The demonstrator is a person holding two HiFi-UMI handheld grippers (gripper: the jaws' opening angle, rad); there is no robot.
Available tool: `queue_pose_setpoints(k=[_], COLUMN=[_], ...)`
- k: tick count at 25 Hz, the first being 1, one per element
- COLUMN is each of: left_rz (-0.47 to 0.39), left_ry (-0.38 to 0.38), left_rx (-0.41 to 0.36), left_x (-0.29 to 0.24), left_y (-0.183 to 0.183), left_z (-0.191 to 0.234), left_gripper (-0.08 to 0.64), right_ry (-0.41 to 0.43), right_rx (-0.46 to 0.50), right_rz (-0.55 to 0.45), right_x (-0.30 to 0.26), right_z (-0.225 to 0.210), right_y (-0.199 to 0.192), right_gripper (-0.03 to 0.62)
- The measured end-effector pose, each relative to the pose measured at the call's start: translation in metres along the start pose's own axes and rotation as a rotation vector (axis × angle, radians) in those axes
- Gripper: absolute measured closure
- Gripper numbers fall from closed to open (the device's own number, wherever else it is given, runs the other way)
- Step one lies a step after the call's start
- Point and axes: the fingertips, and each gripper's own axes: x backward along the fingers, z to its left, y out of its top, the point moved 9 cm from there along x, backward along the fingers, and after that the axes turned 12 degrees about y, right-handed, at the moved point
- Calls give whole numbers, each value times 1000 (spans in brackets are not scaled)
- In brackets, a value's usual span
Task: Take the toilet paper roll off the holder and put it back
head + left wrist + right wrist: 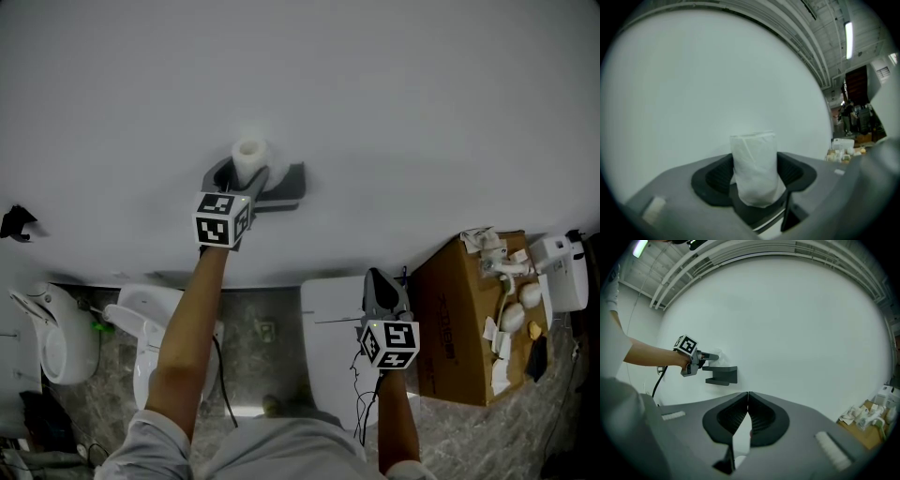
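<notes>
A white toilet paper roll (249,157) stands upright between the jaws of my left gripper (246,174), which is shut on it. The roll is at the left end of the dark grey holder (284,187) on the white wall; I cannot tell whether it touches the holder. In the left gripper view the roll (754,164) fills the gap between the black pads. My right gripper (377,279) hangs lower right, away from the wall, shut and empty. In the right gripper view its jaws (747,397) meet, and the holder (723,375) and the left gripper (708,356) show far off.
A white toilet (333,328) stands below my right gripper. Further white fixtures (56,337) sit at the lower left. An open cardboard box (455,319) with several small items is at the right, beside a white device (562,272). A black hook (17,223) sticks out of the wall at left.
</notes>
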Motion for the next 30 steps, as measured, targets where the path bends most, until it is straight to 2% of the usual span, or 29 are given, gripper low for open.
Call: queue_pose_setpoints(k=[10,15,20,25,30], left_rz=[3,-12,-25,-61,-79], left_ry=[-29,-41,-59,-51,-33], left_rx=[-6,-9,12,22,19], left_x=[2,8,26,55,94], left_y=[-1,2,9,16,21], left_z=[3,5,11,16,24], left_gripper=[269,202,184,189,251], right_ry=[3,10,19,30,40], right_rx=[-8,-6,-1,8,15], right_rz=[-2,-2,-13,-27,-43], right_x=[-1,0,3,8,17], right_z=[6,8,17,28,43], right_y=[0,1,5,10,16], right_gripper=[591,591,591,591,591])
